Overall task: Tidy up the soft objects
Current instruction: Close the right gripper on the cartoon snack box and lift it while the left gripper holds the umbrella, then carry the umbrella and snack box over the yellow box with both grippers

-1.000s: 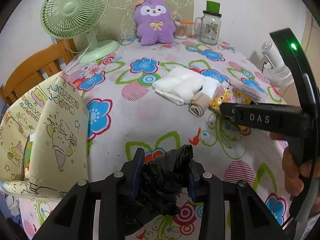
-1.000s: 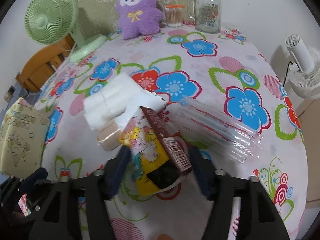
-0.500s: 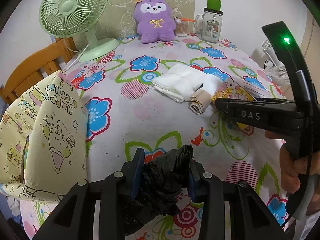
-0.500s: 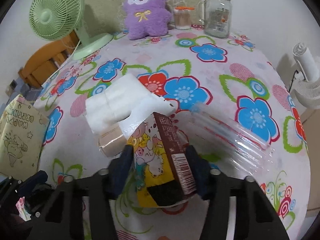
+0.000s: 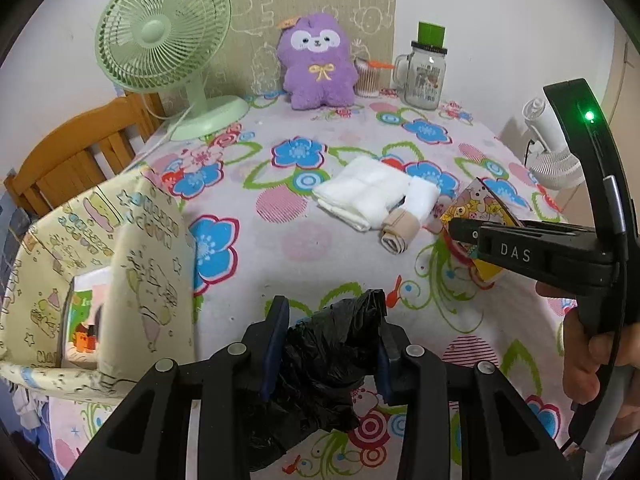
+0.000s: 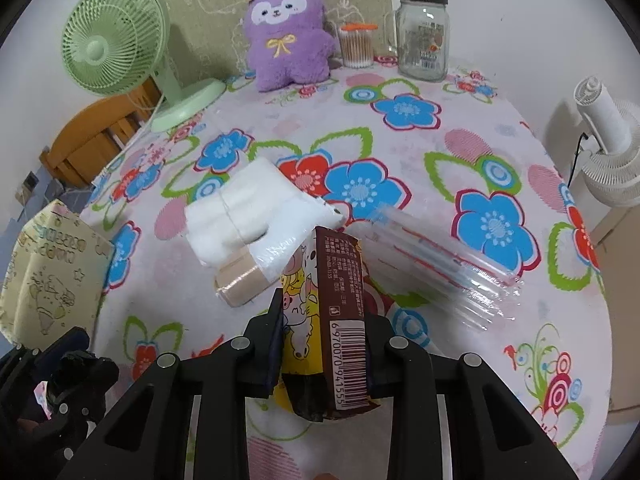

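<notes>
My left gripper (image 5: 330, 344) is shut on a crumpled black plastic bag (image 5: 324, 364), held low over the flowered tablecloth. My right gripper (image 6: 324, 348) is shut on a yellow and brown cartoon tissue pack (image 6: 328, 320), its barcode side facing up; the same pack (image 5: 476, 208) shows at the right in the left wrist view, pinched by the right gripper (image 5: 460, 228). Just beyond lie a folded white towel (image 6: 244, 208), a wrapped white roll, a beige rolled bandage (image 6: 240, 280) and a clear plastic packet (image 6: 436, 260). A yellow printed fabric bin (image 5: 80, 264) stands open at the left.
At the table's far edge stand a green desk fan (image 5: 164, 44), a purple plush toy (image 5: 318, 62), a cotton swab tub (image 6: 356, 46) and a glass jar (image 6: 422, 36). A wooden chair (image 5: 76, 156) is at the left, a white fan (image 6: 608, 148) off the right edge.
The right gripper's jaws closed onto the tissue pack, which now stands tilted up between them. The left gripper and its black bag stayed put.
</notes>
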Demonstrator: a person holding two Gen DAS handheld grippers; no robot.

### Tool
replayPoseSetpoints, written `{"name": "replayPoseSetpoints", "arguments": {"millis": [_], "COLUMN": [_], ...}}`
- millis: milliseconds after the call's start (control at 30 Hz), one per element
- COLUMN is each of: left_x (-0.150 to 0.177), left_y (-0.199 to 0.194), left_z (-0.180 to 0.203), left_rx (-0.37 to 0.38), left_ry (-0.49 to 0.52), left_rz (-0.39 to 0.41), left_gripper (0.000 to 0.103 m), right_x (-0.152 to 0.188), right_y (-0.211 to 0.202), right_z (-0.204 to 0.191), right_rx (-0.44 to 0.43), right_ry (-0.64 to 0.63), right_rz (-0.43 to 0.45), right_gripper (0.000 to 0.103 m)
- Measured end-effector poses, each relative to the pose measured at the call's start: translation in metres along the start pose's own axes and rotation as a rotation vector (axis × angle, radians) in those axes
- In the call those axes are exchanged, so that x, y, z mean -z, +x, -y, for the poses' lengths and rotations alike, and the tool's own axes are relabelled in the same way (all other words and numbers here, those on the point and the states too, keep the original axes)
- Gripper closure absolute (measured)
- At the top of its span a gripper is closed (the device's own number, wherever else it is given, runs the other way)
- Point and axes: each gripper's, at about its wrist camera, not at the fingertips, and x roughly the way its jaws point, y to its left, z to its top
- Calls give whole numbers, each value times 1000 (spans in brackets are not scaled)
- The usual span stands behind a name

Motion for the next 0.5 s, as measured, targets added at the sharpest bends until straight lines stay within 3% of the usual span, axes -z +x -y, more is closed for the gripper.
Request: {"name": "replayPoseSetpoints", "arguments": {"millis": [500], "left_x": [-11], "left_y": [-44], "left_z": [-7], "left_rx": [-24], "left_ry": [-12], "left_rz": [93], "left_gripper": [65], "right_x": [-8], "right_y": [-49], "right_z": [-26], "right_rx": [-41], "right_ry": [-38], "right_rz": [86], "right_gripper": [70]}}
